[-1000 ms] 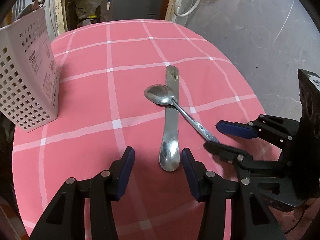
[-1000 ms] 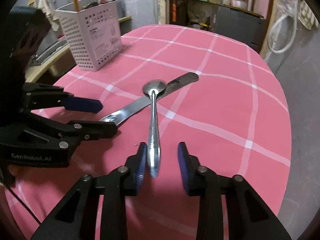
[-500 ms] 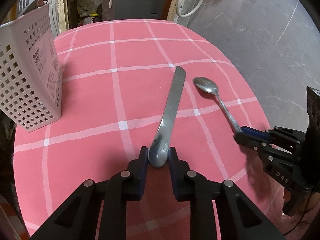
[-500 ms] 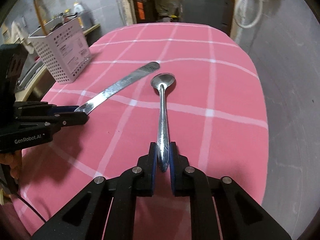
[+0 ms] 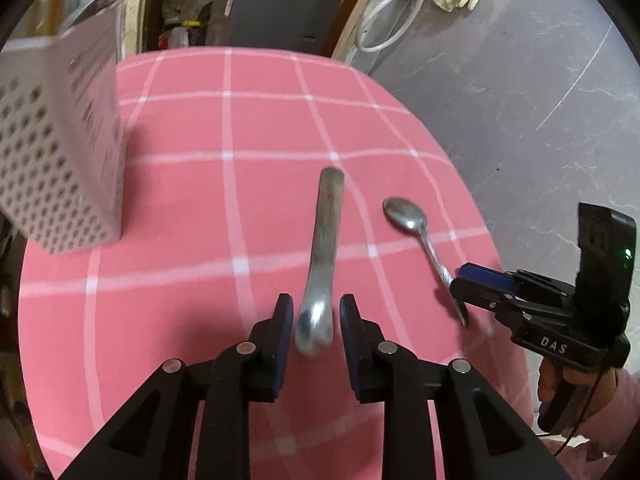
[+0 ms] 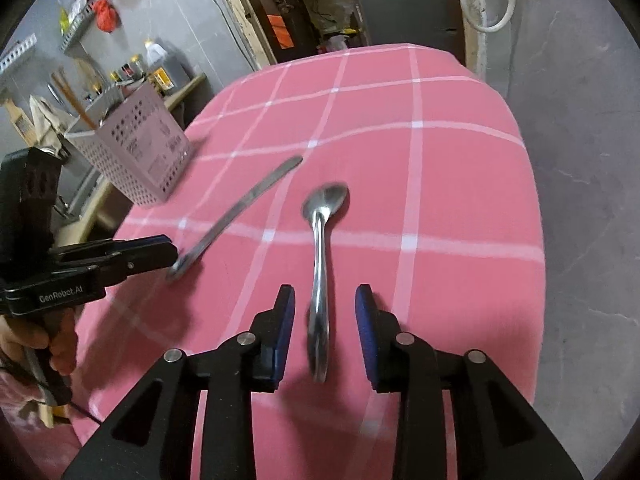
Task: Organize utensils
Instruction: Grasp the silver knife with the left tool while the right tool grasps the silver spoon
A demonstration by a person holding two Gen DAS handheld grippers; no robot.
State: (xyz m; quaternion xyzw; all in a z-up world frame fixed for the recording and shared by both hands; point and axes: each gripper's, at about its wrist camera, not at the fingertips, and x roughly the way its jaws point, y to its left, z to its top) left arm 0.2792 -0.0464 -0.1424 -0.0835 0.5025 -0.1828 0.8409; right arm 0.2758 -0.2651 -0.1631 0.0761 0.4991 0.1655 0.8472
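A steel knife point(image 5: 326, 240) lies between the open fingers of my left gripper point(image 5: 314, 326), handle end near the pads, motion-blurred; it also shows in the right wrist view point(image 6: 240, 208). A steel spoon point(image 6: 322, 248) lies between the open fingers of my right gripper point(image 6: 325, 332), bowl pointing away; it also shows in the left wrist view point(image 5: 420, 240). Neither pad pair touches its utensil. A white perforated utensil basket point(image 5: 56, 152) stands at the table's left, also in the right wrist view point(image 6: 136, 152).
The round table carries a pink checked cloth point(image 5: 224, 200). Its edge drops to grey floor point(image 5: 540, 100) on the right. A counter with bottles point(image 6: 152, 72) stands beyond the basket. Dark cabinets point(image 5: 280, 12) stand behind the table.
Both grippers were shut on the knife and spoon half a second ago; now both have opened and the utensils sit loose between the fingers. Both views are raised slightly.
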